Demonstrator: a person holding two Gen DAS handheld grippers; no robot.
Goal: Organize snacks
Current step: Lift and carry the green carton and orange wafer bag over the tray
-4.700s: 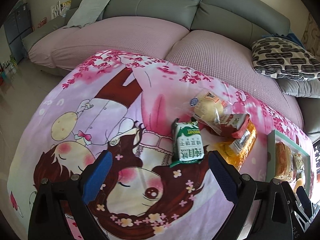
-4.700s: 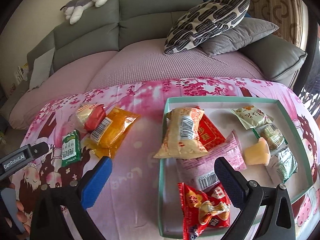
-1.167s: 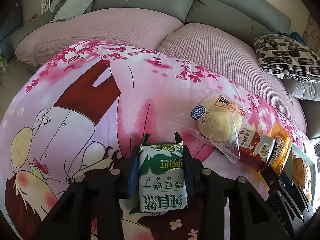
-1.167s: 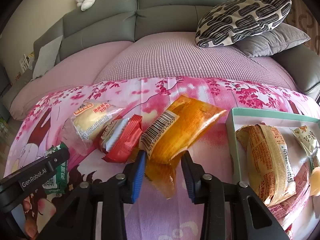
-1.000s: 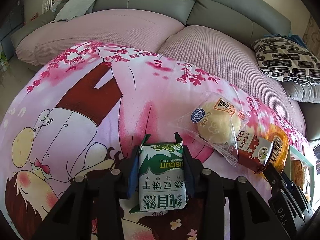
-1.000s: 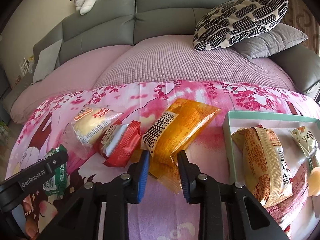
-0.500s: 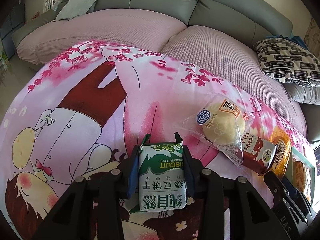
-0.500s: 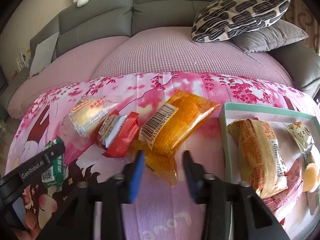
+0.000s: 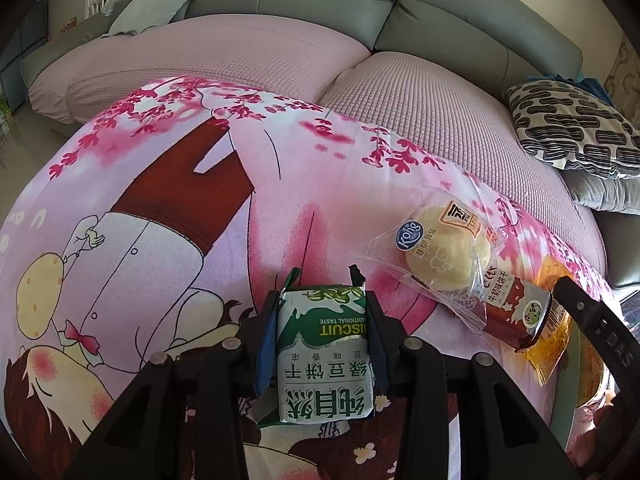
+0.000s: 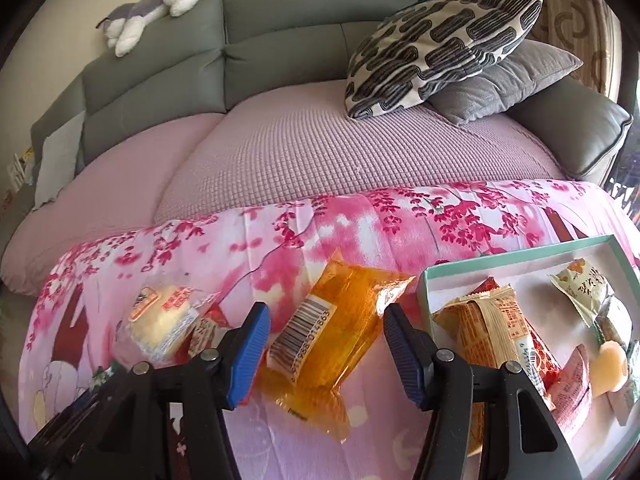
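Observation:
My left gripper [image 9: 322, 312] is shut on a green and white biscuit packet [image 9: 325, 356], held just above the pink cartoon cloth. To its right lie a clear-wrapped bun [image 9: 440, 252] and a dark red biscuit packet [image 9: 512, 308]. My right gripper [image 10: 326, 324] is open, its blue pads on either side of an orange packet [image 10: 340, 332] that lies on the cloth. The bun [image 10: 164, 320] lies left of it. A teal-rimmed tray [image 10: 424, 284] with several snacks sits at the right.
The pink cloth [image 9: 160, 208] covers a low table in front of a grey sofa [image 10: 280, 40] with a pink cover. A patterned pillow [image 10: 440, 44] and a grey cushion [image 10: 504, 80] lie on the sofa. My right gripper's body [image 9: 596, 336] shows at the right of the left wrist view.
My right gripper has opened wider around the orange packet and moved closer over it. My left gripper still holds the biscuit packet and has barely moved.

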